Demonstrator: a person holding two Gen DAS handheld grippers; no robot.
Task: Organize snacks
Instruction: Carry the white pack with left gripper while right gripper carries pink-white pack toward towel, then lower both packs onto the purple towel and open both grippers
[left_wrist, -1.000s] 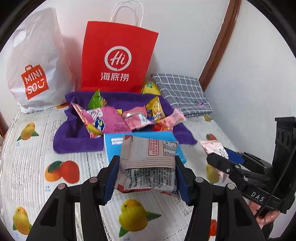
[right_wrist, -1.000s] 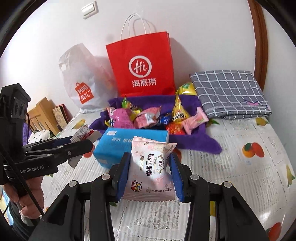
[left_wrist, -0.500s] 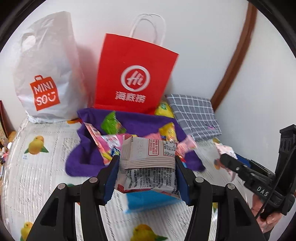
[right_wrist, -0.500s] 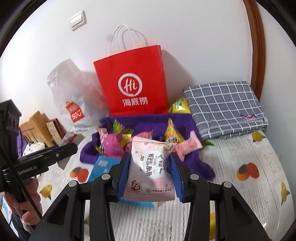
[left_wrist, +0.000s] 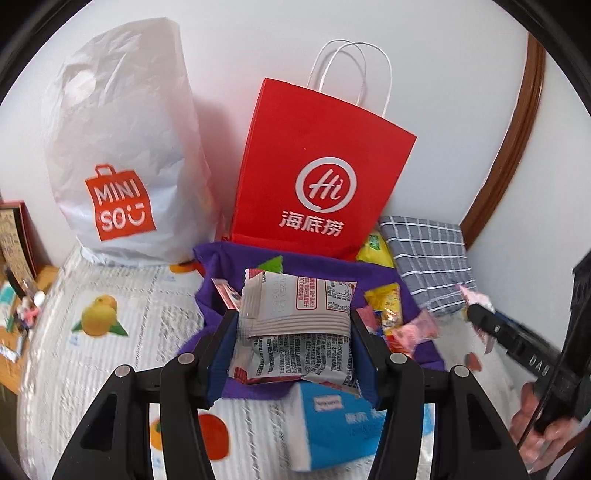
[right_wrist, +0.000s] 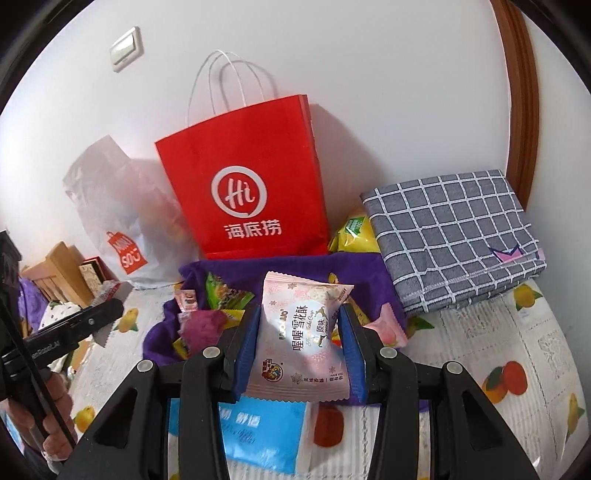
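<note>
The blue tissue pack (left_wrist: 332, 424) is partly covered by the grey snack packet (left_wrist: 295, 325). The white bag (right_wrist: 122, 221) looks blurred. The snacks on the purple cloth (right_wrist: 369, 273) overlap, mostly unreadable.

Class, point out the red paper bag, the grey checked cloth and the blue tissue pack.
red paper bag (right_wrist: 243, 177): right wrist view, front panel.
grey checked cloth (right_wrist: 450, 229): right wrist view, top face.
blue tissue pack (left_wrist: 332, 432): left wrist view, top face.

Bright even light; soft shadows on wall; fisheye edge bending, dark corners; slight motion blur.
</note>
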